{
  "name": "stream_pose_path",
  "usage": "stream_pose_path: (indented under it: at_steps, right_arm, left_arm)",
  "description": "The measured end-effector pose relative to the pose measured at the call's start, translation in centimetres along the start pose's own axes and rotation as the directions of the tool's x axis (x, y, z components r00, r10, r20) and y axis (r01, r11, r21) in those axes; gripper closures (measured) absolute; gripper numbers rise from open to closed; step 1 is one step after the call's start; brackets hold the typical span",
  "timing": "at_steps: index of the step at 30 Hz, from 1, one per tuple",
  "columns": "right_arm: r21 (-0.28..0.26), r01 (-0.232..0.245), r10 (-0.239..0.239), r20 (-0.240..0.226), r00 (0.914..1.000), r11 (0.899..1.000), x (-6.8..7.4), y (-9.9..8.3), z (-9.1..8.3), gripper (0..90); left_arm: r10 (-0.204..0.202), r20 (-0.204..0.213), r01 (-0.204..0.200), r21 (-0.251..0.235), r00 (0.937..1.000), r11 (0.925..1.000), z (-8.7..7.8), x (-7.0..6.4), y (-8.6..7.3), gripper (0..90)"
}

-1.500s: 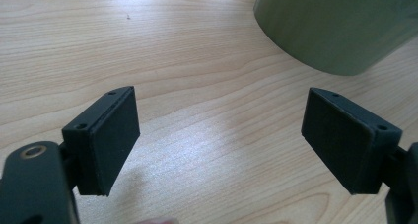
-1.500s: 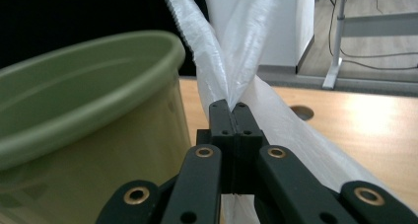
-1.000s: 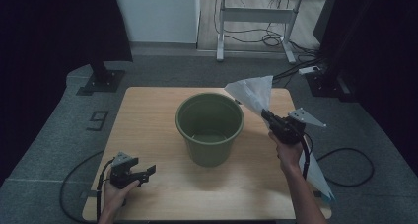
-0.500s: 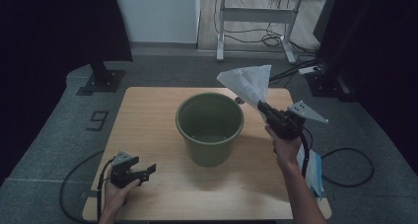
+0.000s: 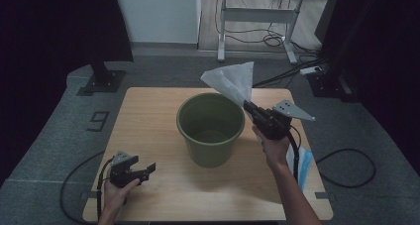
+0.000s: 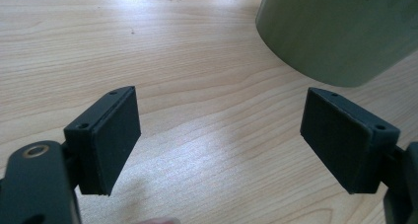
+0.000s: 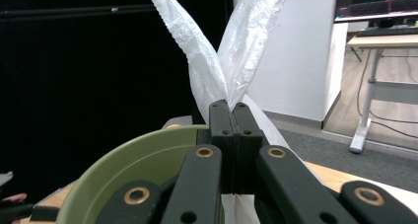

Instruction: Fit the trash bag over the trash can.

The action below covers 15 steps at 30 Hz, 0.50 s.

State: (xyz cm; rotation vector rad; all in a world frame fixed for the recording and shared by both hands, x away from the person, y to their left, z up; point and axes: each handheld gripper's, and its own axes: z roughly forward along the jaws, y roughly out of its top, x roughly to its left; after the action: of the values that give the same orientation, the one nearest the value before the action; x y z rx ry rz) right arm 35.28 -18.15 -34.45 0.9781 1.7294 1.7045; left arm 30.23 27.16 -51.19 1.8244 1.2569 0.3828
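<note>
Centrally on the table (image 5: 148,111) stands the green bucket (image 5: 210,128). Right gripper (image 5: 249,107), jaws clenched on a white plastic bag (image 5: 230,81), is raised beside the rim. Left gripper (image 5: 148,169) rests released near the front edge. A blue-white packet (image 5: 302,165) is partly hidden by the right forearm.

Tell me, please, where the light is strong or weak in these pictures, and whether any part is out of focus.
High view: the table is evenly lit, the room's sides nearly black. Left gripper view: a bright glare patch on the wood at the top; the green bucket looks soft. Right gripper view: the white plastic bag is bright against a black background; the jaws are sharp.
</note>
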Motion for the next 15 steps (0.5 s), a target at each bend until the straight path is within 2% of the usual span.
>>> stream_pose_path:
  at_steps: [7, 14, 15]
  right_arm:
    - [0.044, 0.022, -0.021, -0.021, 0.9996, 0.999, 1.2, -1.2, 1.1, 88.7]
    - [0.119, 0.031, -0.025, -0.054, 0.9982, 0.992, 2.7, -3.0, 3.0, 88.6]
    - [0.146, 0.033, -0.023, -0.069, 0.9973, 0.989, 3.2, -3.6, 3.6, 88.6]
  left_arm:
    - [-0.003, -0.002, 0.003, 0.003, 1.0000, 1.0000, 0.1, 0.0, 0.0, 15.1]
    - [0.003, 0.004, -0.003, 0.003, 1.0000, 1.0000, 0.1, -0.1, 0.1, 15.2]
    - [0.006, 0.005, -0.006, 0.004, 1.0000, 1.0000, 0.1, -0.1, 0.1, 15.2]
